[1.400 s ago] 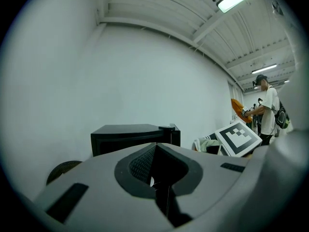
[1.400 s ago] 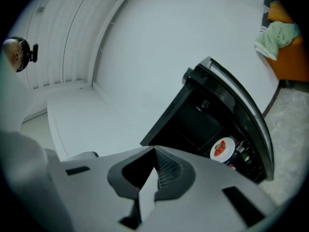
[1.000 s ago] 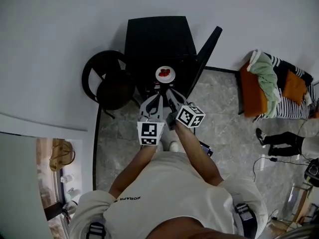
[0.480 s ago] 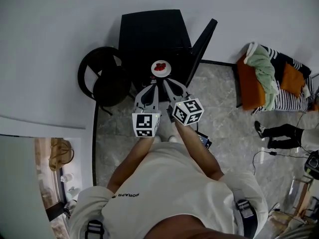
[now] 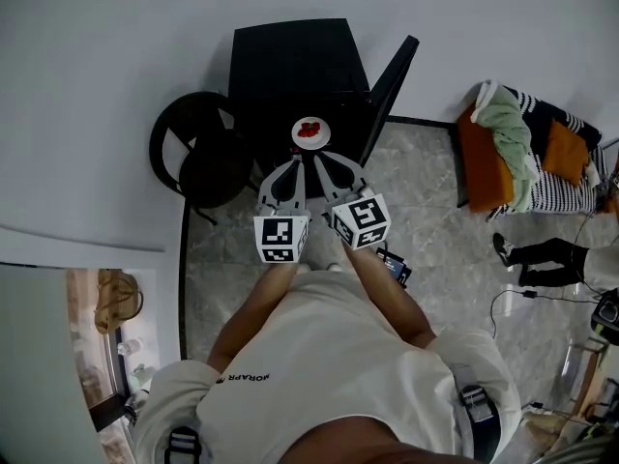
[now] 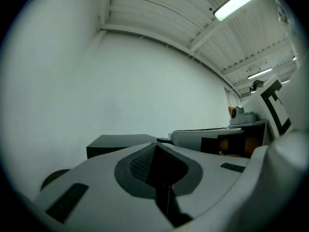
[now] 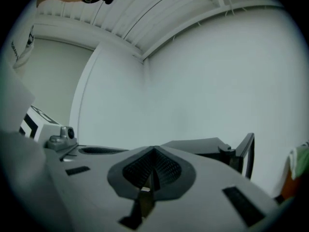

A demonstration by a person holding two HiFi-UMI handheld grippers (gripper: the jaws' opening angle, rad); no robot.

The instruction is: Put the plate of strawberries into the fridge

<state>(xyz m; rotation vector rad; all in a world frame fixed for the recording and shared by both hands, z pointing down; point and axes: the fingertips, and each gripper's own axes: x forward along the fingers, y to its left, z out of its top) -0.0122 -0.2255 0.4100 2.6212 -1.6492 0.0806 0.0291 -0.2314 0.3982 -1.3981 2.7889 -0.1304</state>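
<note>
Now plate of strawberries (image 5: 310, 132) at tips; left gripper (image 5: 298, 159), right gripper (image 5: 322, 156) pinching near rim.

Domestic room, mine. Black mini fridge (image 5: 295, 61) at twelve o'clock; round black chair (image 5: 203, 158) at eleven; cloth-heaped orange couch (image 5: 527, 153) at two; marble-tiled floor (image 5: 426, 211).

Plate (image 5: 310, 131) lifted; right tongs (image 5: 321, 156) rolled.

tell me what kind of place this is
Probably a lived-in room in a home: a small black fridge stands with its door open, the floor is stone tile, and a seat at the right is piled with clothes.
</note>
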